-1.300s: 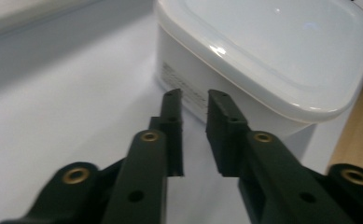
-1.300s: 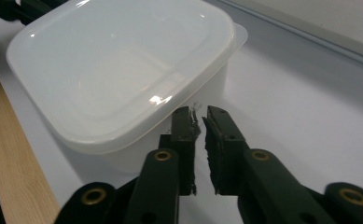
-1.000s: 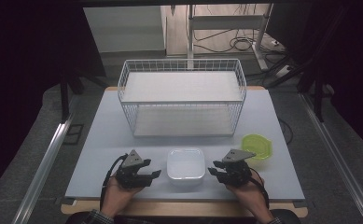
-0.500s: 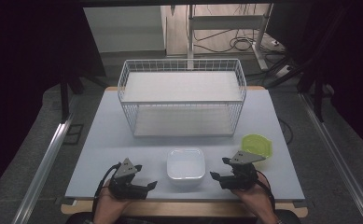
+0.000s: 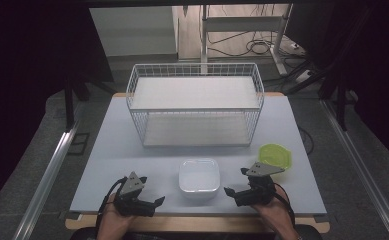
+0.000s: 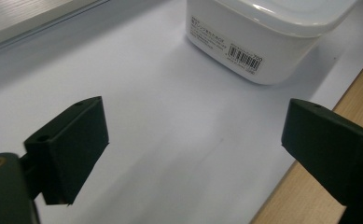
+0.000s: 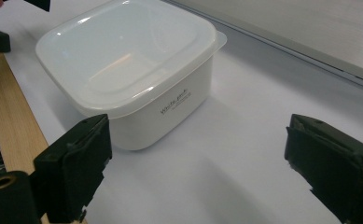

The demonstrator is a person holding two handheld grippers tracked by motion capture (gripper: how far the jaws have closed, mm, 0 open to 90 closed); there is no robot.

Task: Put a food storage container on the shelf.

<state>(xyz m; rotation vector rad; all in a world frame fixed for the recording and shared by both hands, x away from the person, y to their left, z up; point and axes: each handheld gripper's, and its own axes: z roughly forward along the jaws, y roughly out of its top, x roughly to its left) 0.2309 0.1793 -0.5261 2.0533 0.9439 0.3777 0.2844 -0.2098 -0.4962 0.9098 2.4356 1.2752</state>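
Your left gripper and right gripper both rest with jaws spread wide and empty at the bench's near edge, flanking the square white lidded plastic container, with the white wire basket toward the far edge.

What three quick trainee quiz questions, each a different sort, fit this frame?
1. True or false: the white container has its lid on.
2. Which stands beside the right tool? A) green bowl B) wire basket
3. Fill in: the left tool is ___.

Key: 1 true; 2 A; 3 open, its jaws apart and holding nothing.
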